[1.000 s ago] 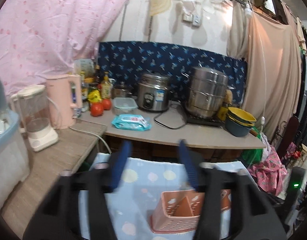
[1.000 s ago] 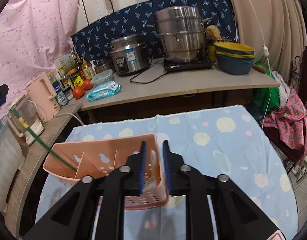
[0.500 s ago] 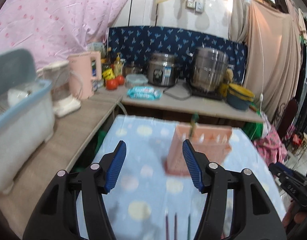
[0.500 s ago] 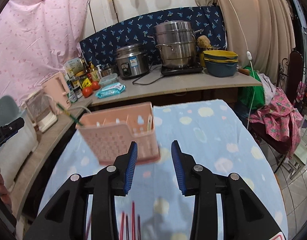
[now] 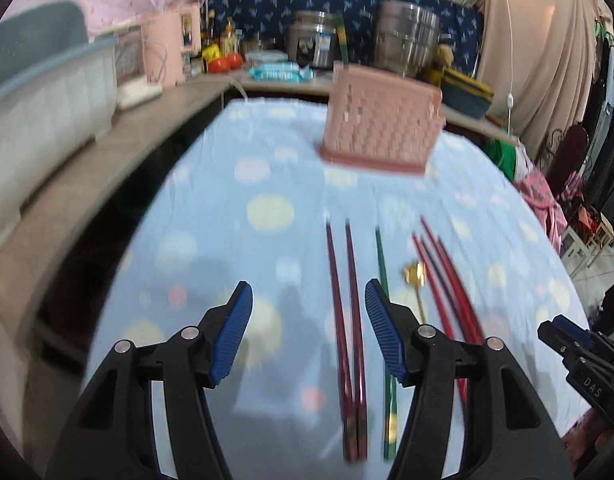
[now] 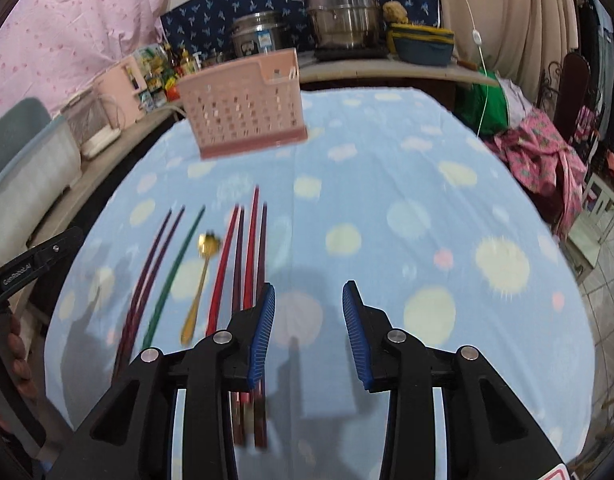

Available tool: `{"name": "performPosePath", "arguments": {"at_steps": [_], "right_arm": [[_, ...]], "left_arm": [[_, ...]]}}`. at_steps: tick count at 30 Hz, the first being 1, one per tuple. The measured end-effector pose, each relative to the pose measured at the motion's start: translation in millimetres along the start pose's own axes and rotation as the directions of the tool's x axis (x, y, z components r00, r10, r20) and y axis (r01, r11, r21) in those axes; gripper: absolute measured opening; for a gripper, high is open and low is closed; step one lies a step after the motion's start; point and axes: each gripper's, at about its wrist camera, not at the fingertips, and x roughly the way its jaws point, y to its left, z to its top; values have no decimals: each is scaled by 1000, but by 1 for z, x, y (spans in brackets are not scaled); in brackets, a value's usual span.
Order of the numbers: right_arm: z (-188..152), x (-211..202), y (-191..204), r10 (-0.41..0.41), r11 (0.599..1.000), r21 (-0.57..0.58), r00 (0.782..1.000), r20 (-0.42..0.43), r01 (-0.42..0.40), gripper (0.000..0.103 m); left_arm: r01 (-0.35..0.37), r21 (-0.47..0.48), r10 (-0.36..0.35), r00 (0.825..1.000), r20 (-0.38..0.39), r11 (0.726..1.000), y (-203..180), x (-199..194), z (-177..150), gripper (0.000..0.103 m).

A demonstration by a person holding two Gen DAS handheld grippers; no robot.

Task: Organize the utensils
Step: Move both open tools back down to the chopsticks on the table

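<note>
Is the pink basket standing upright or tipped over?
Upright: the pink basket sits on its base on the blue cloth, open top up.

The left tool (image 5: 308, 307) hangs wide open above dark red chopsticks (image 5: 344, 304), pink basket (image 5: 381, 122) beyond.

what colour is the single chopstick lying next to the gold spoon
Green. The chopstick lies just left of the spoon, clearest in the right wrist view.

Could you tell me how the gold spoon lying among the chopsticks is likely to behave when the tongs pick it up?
The gold spoon looks thin, metallic and glossy, so probably stiff but slippery. Lying flat on the cloth, it may slide or pivot.
</note>
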Motion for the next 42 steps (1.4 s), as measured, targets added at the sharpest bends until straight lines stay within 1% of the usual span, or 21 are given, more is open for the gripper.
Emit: {"name": "performPosePath", "arguments": {"at_steps": [2, 4, 9, 15, 17, 18, 25, 30, 34, 35, 37, 42], "right_arm": [[-19, 1, 2, 6, 1000, 6, 999, -31, -6, 35], [-32, 2, 3, 18, 1000, 11, 998, -52, -17, 35], [-51, 5, 11, 24, 1000, -11, 997, -76, -25, 35], [-57, 7, 22, 36, 999, -35, 996, -82, -39, 31], [-58, 8, 24, 37, 998, -38, 995, -89, -40, 26], [-59, 9, 24, 35, 999, -38, 995, -92, -38, 25], [-61, 12, 23, 27, 999, -41, 995, -95, -31, 23], [-61, 12, 23, 26, 999, -43, 995, -94, -31, 23], [-62, 12, 23, 26, 998, -47, 996, -91, -30, 23], [-62, 12, 23, 26, 999, -45, 995, -91, -30, 23], [-62, 12, 23, 26, 999, -46, 995, -92, -30, 22], [-62, 13, 23, 24, 998, -48, 996, -92, -28, 22]], "left_arm": [[8, -8, -8, 999, -36, 1000, 2, 2, -17, 56], [8, -5, -9, 999, -53, 1000, 1, 2, -30, 56], [15, -8, -16, 997, -82, 1000, 1, 1, -51, 56], [9, 3, -9, 996, -94, 1000, -2, 3, -60, 55], [10, 8, -9, 995, -97, 1000, -2, 4, -63, 55], [9, 10, -8, 995, -98, 1000, -3, 5, -64, 55], [1, 30, 3, 992, -125, 1000, -6, 13, -70, 54], [-3, 37, 8, 993, -120, 999, -7, 14, -72, 53], [-6, 39, 11, 993, -120, 999, -5, 14, -73, 48], [-12, 44, 17, 992, -122, 999, -4, 14, -74, 45], [-19, 58, 26, 993, -117, 998, -3, 14, -76, 43], [-26, 76, 34, 993, -109, 997, -4, 12, -79, 41]]}}
